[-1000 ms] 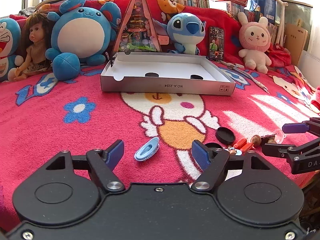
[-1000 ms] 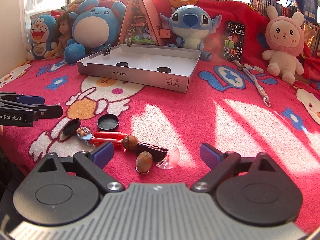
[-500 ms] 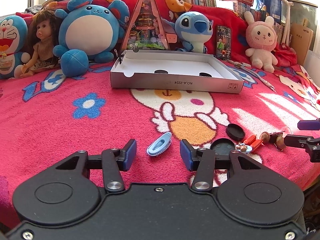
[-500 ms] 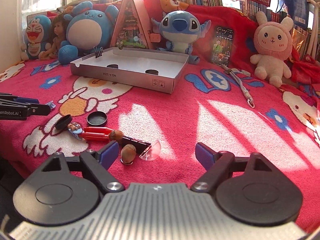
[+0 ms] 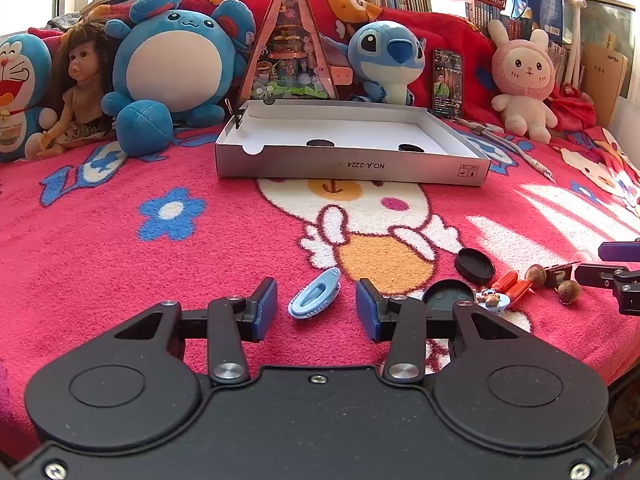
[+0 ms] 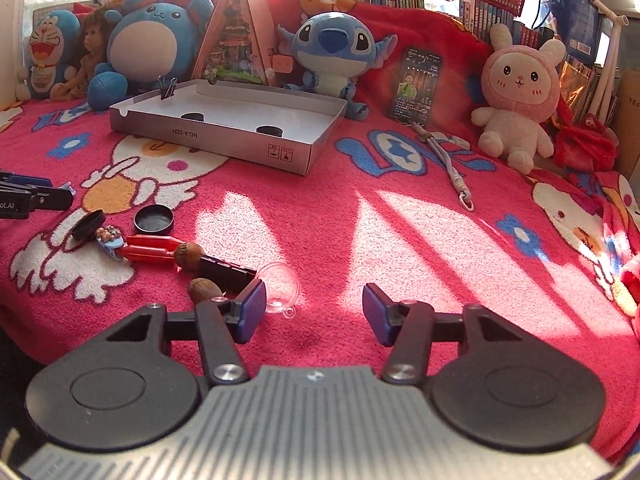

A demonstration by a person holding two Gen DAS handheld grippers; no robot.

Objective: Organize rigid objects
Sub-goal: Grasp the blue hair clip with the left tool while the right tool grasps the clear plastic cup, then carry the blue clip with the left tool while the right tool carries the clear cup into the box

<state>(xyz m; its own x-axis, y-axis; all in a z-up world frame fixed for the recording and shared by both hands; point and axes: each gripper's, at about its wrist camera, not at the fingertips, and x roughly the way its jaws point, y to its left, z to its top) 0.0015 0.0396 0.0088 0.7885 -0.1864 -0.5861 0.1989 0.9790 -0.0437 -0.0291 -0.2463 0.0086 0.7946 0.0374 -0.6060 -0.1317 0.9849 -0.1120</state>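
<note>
Blue clip (image 5: 315, 299): pale oval, lying between parted left tongs (image 5: 316, 314).

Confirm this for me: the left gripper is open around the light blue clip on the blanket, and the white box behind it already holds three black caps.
Not quite. The white box holds two black caps, not three; the left wrist view shows one and another on its floor. The rest stands: the left gripper is open, with the light blue clip lying on the blanket between its fingers.
</note>
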